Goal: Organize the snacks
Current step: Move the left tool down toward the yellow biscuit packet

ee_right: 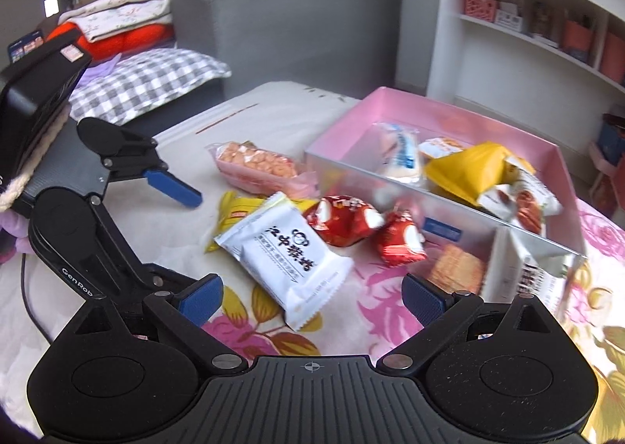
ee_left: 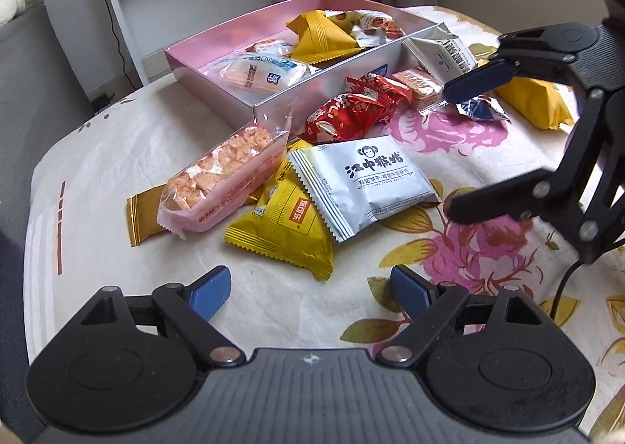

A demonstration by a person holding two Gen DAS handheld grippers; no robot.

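our left gripper (ee_left: 310,289) hovers wide open over the floral cloth (ee_left: 117,154), gripping nothing. going left to right in its view we see a pink rice-crisp bar (ee_left: 222,182), a yellow packet (ee_left: 289,225) partly under a white biscuit packet (ee_left: 359,182), then red candies (ee_left: 351,111) against the pink box (ee_left: 218,41), which already contains several snacks. at far right our right gripper (ee_left: 449,151) hangs open and empty, its upper blue pad just above a blue-and-white wrapper (ee_left: 482,110).
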